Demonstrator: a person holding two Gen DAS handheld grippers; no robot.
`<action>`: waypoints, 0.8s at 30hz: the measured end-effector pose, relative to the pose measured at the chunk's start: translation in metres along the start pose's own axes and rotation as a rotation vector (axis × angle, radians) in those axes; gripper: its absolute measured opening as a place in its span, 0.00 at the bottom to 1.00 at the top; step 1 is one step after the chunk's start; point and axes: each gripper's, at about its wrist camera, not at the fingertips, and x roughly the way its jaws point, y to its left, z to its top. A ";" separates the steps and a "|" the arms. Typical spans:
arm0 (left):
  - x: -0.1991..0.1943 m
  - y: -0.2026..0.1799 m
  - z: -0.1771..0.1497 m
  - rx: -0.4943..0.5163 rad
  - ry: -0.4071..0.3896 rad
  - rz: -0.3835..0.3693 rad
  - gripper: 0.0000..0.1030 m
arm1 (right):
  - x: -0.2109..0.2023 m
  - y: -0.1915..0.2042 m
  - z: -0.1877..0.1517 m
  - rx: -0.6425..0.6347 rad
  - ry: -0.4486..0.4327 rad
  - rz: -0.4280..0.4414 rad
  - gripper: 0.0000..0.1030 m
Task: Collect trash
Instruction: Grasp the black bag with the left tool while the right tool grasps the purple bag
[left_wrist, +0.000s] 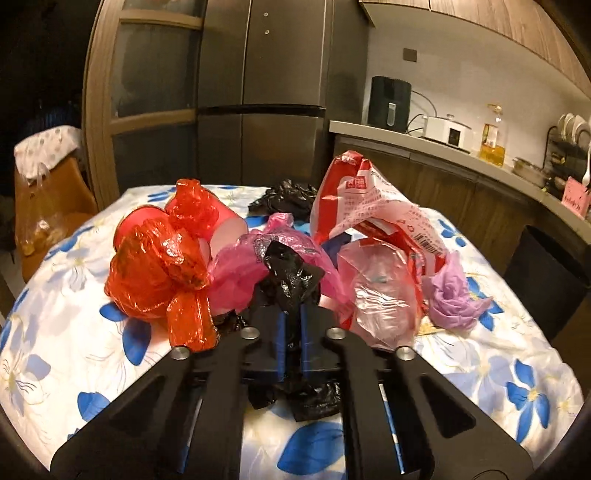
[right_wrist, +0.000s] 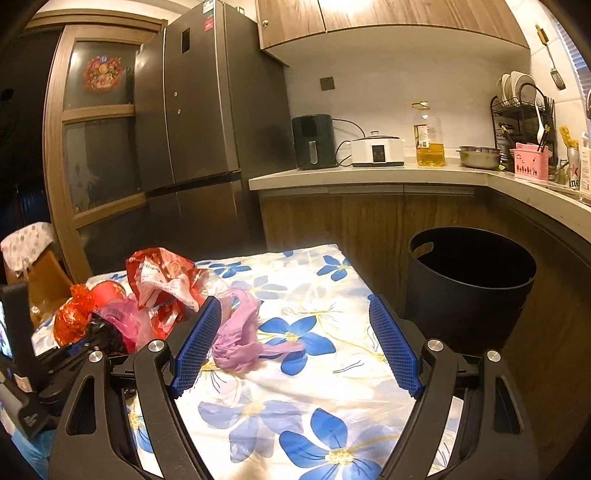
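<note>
A pile of crumpled plastic trash lies on the flowered tablecloth (left_wrist: 92, 354). My left gripper (left_wrist: 291, 314) is shut on a black plastic bag (left_wrist: 291, 273) at the pile's near edge. Around it lie a red cellophane wad (left_wrist: 159, 273), a pink bag (left_wrist: 240, 266), a clear pink bag (left_wrist: 380, 295), a red and white package (left_wrist: 369, 199) and a purple bag (left_wrist: 454, 295). My right gripper (right_wrist: 295, 332) is open and empty above the cloth, with the purple bag (right_wrist: 240, 336) just inside its left pad. A black trash bin (right_wrist: 469, 288) stands on the floor right of the table.
Another black bag (left_wrist: 288, 199) lies at the table's far side. A chair with a bag (left_wrist: 48, 206) stands at the left. The fridge (right_wrist: 207, 122) is behind the table. A counter (right_wrist: 369, 173) with appliances, an oil bottle and a dish rack runs along the right.
</note>
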 end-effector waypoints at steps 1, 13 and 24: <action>-0.006 0.001 0.000 -0.007 -0.004 -0.015 0.02 | 0.003 0.001 -0.001 -0.002 0.007 0.003 0.78; -0.066 0.001 0.013 -0.024 -0.136 -0.137 0.02 | 0.067 0.023 -0.028 -0.014 0.135 0.039 0.69; -0.060 0.005 0.022 -0.027 -0.131 -0.119 0.02 | 0.108 0.041 -0.042 -0.039 0.286 0.128 0.25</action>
